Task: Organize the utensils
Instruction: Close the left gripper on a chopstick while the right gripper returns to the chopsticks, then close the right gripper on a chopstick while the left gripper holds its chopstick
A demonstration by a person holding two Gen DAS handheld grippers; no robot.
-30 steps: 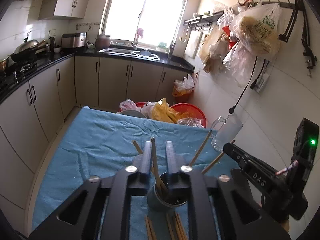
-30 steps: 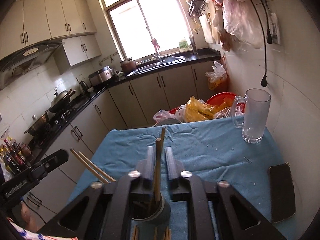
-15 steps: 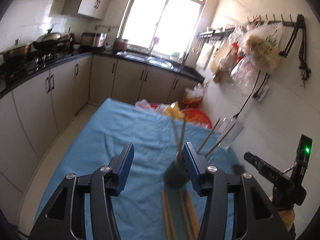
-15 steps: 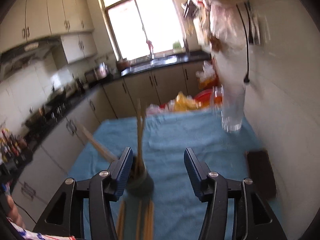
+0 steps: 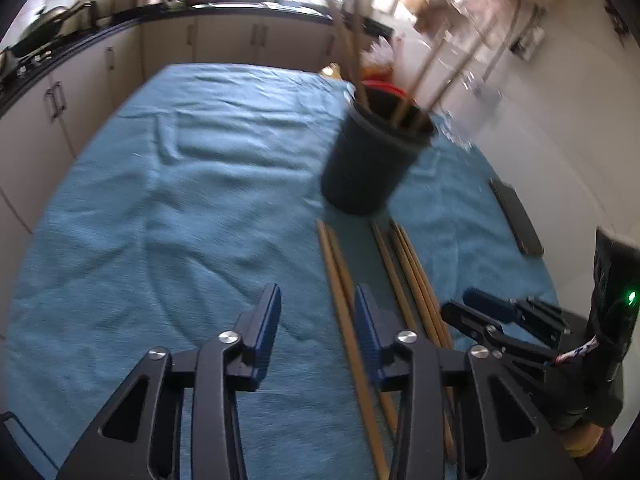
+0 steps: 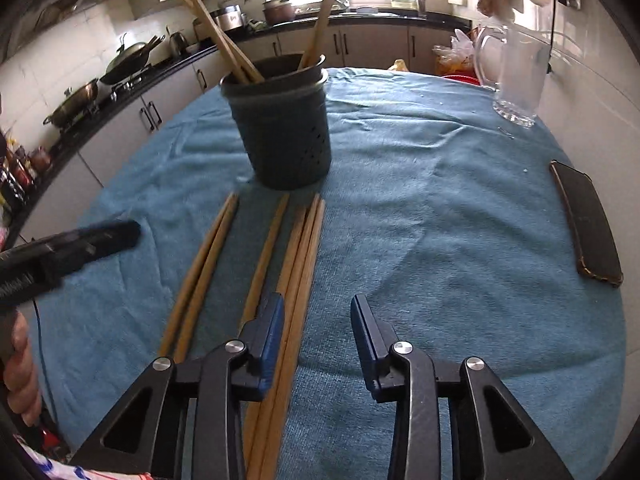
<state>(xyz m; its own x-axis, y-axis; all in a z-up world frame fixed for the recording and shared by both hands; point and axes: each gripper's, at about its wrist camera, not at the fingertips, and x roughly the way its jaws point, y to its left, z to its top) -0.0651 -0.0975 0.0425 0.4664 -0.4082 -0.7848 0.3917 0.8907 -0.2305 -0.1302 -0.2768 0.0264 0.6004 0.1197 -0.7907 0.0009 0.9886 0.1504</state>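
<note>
Dark holder (image 6: 285, 128) upright, holding perhaps four chopsticks (image 6: 218, 26)

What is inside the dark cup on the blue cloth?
Wooden chopsticks stand in the dark cup, leaning against its rim. Their lower ends, and anything at the bottom, are hidden by its wall.

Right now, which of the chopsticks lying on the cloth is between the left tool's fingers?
The leftmost chopstick of the loose row: it runs up between the closing fingers, against the right one. The others lie outside, towards the right gripper.
</note>
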